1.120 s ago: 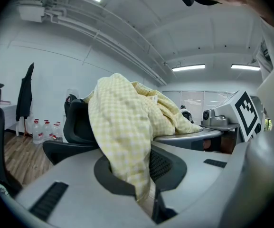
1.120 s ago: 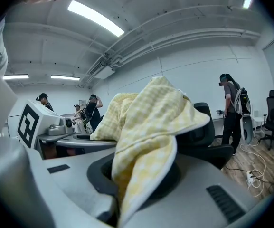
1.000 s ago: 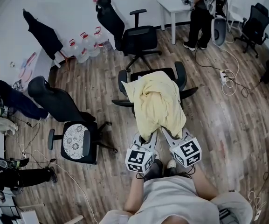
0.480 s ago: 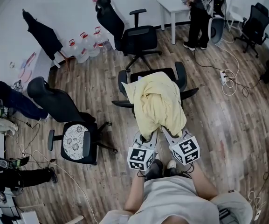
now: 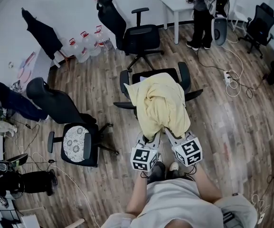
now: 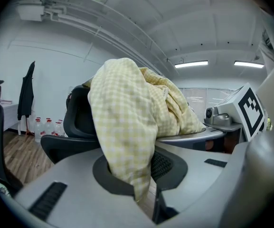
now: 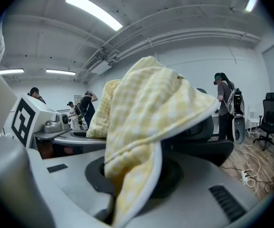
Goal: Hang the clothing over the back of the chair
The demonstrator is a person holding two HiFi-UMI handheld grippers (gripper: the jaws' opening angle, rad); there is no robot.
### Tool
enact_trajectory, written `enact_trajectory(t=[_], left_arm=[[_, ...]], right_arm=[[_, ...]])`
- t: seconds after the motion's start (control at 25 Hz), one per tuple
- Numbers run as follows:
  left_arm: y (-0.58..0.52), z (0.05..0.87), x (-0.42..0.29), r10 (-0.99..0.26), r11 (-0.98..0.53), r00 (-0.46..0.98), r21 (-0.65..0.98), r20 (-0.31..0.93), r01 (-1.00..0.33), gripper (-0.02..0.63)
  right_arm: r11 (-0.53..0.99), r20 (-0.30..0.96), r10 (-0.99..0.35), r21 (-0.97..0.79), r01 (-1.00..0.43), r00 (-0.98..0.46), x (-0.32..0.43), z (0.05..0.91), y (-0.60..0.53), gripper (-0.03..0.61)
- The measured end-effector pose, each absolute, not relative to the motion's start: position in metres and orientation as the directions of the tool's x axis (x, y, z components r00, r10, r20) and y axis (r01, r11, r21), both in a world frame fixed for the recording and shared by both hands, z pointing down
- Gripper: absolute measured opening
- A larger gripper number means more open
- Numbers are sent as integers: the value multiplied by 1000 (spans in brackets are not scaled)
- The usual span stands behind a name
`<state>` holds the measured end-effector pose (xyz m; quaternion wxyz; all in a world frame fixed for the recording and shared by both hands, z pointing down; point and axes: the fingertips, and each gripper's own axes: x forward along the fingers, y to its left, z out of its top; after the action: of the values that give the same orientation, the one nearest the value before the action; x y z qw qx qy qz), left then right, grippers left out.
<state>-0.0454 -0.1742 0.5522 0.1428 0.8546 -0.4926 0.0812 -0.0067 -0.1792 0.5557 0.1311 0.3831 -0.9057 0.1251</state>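
Wooden floor [image 5: 222, 127] with a black office chair [image 5: 184, 78] at centre, its back turned toward the person. The clothing [image 5: 160, 106] lies draped over the chair's back and covers it from the top edge down. It is a pale yellow garment in a fine check, bunched into soft folds at the top and hanging in two lobes on the near side. The right gripper view shows a white piped edge along its hem [image 7: 146, 118]; the left gripper view shows the same check weave hanging to a narrow tip [image 6: 127, 127].

Left tool [image 5: 148, 138] and right tool [image 5: 173, 136] meet the two lower lobes. The jaws of each have just been opening and now stand slightly apart, with the hem hanging loosely between them.
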Motion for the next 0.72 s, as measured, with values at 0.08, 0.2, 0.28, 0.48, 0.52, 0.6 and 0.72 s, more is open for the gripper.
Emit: enact_trajectory(t=[0.08, 0.2, 0.28, 0.48, 0.52, 0.6, 0.72], left_arm=[[-175, 552, -45, -819, -474, 501, 162, 279, -865, 51], [-175, 551, -45, -819, -474, 500, 161, 280, -866, 58], [-175, 551, -45, -820, -473, 500, 160, 278, -866, 63], [-174, 548, -46, -824, -472, 499, 160, 268, -867, 94], [-174, 548, -47, -825, -471, 498, 161, 266, -867, 108], [-174, 547, -48, -828, -466, 494, 164, 266, -869, 135], [-171, 549, -52, -831, -456, 486, 169, 270, -874, 174]], right_arm=[[674, 333, -662, -125, -728, -671, -6, 556, -180, 89], [674, 333, -664, -123, -729, -670, -5, 555, -180, 95], [676, 333, -664, -116, -728, -669, -5, 554, -180, 106], [676, 327, -668, -109, -729, -668, -3, 554, -179, 161], [674, 327, -670, -110, -730, -667, -2, 553, -179, 178], [672, 325, -672, -111, -733, -665, 0, 553, -178, 200], [669, 324, -675, -112, -735, -663, 2, 554, -176, 229]])
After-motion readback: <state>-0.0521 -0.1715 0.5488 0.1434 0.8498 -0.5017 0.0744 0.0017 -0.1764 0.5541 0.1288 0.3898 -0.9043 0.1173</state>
